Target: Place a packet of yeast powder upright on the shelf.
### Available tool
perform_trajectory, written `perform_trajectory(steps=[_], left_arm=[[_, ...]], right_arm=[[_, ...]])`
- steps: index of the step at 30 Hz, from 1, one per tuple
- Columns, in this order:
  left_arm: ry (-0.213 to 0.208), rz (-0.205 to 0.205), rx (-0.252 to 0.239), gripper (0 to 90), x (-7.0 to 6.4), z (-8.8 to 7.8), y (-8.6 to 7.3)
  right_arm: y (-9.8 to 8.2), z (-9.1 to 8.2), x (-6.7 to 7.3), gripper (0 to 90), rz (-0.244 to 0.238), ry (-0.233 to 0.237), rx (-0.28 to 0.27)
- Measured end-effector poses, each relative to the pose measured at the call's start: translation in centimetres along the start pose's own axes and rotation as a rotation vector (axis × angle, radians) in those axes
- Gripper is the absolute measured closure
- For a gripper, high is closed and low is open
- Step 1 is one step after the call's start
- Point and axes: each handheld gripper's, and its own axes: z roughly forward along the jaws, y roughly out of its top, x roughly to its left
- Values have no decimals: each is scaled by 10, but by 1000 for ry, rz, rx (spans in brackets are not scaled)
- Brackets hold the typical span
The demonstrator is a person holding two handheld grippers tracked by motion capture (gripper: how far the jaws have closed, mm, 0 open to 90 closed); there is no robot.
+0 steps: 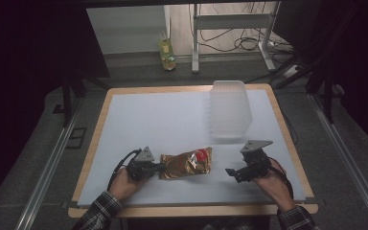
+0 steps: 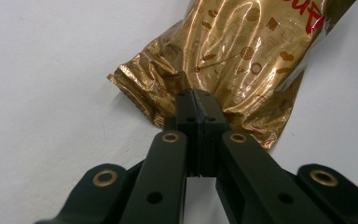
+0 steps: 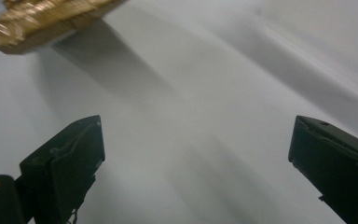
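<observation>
A crinkled gold foil snack bag [image 1: 187, 163] with a red mark lies near the front of the white table cover [image 1: 163, 124]. My left gripper [image 1: 159, 167] is shut on the bag's left crimped end; in the left gripper view the two jaws meet on the foil bag [image 2: 233, 56], pinching its edge at the gripper tips [image 2: 196, 100]. My right gripper [image 1: 234, 173] hovers open to the right of the bag, jaws spread wide apart. In the right gripper view the gripper [image 3: 196, 144] holds nothing and the bag [image 3: 42, 18] shows at the top left.
A clear plastic container [image 1: 229, 109] lies at the back right of the table. The wooden table edge [image 1: 191, 210] runs along the front. A yellow bottle [image 1: 166, 52] and cables sit on the floor beyond.
</observation>
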Motion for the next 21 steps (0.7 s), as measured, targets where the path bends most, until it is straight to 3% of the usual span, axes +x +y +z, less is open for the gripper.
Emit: perform_trajectory(steps=[1,9,17,21], left_arm=[[0,-1,0,900,0,0,0],[1,-8,-1,900,0,0,0],[8,-3,0,900,-1,0,0],[9,-3,0,900,-1,0,0]], right_arm=[[1,2,2,26,3,27,-2],[9,6,10,25,23,113,-18],[24,16,21,31,92,238,2],[33,24,27,31,128,275,20]])
